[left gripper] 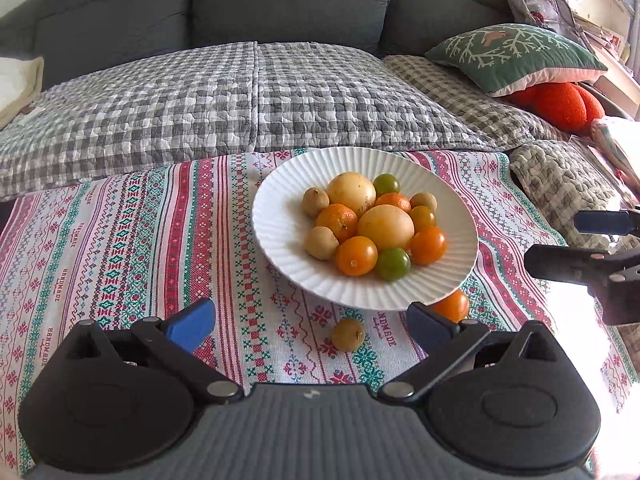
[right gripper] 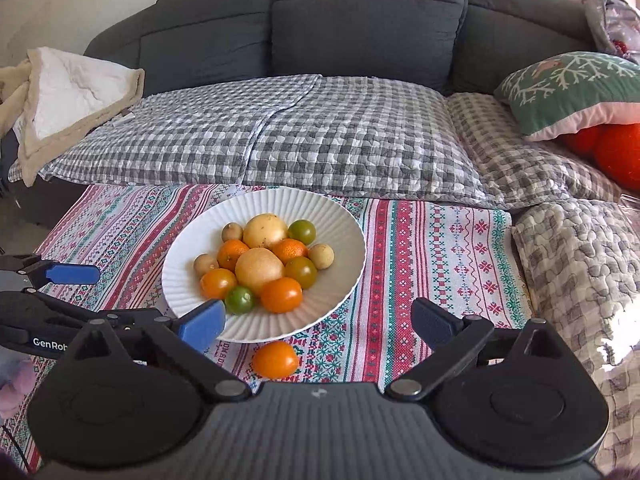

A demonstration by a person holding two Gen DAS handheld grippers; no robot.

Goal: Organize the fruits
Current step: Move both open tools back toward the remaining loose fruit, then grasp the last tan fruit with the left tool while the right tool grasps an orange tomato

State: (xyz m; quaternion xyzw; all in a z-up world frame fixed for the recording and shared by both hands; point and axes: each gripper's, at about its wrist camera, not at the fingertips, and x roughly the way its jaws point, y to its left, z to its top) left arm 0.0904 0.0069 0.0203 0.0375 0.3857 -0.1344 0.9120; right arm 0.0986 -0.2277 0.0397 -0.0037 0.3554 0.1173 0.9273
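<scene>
A white ribbed plate [left gripper: 276, 216] [right gripper: 184, 272] on the patterned cloth holds several fruits: yellow, orange, green and small brown ones. A small brown fruit [left gripper: 347, 334] and an orange tomato [left gripper: 452, 305] [right gripper: 276, 359] lie on the cloth in front of the plate. My left gripper [left gripper: 310, 326] is open and empty, with the brown fruit between its fingers' line. My right gripper [right gripper: 320, 326] is open and empty, just behind the loose orange tomato. The right gripper also shows in the left wrist view [left gripper: 568, 244], and the left gripper in the right wrist view [right gripper: 76, 292].
The striped embroidered cloth [left gripper: 120, 248] covers the table. Behind it is a grey sofa with a checked quilt [left gripper: 256, 92]. A green cushion [left gripper: 516, 56] and an orange cushion [left gripper: 560, 104] lie at the right, a cream blanket [right gripper: 72, 96] at the left.
</scene>
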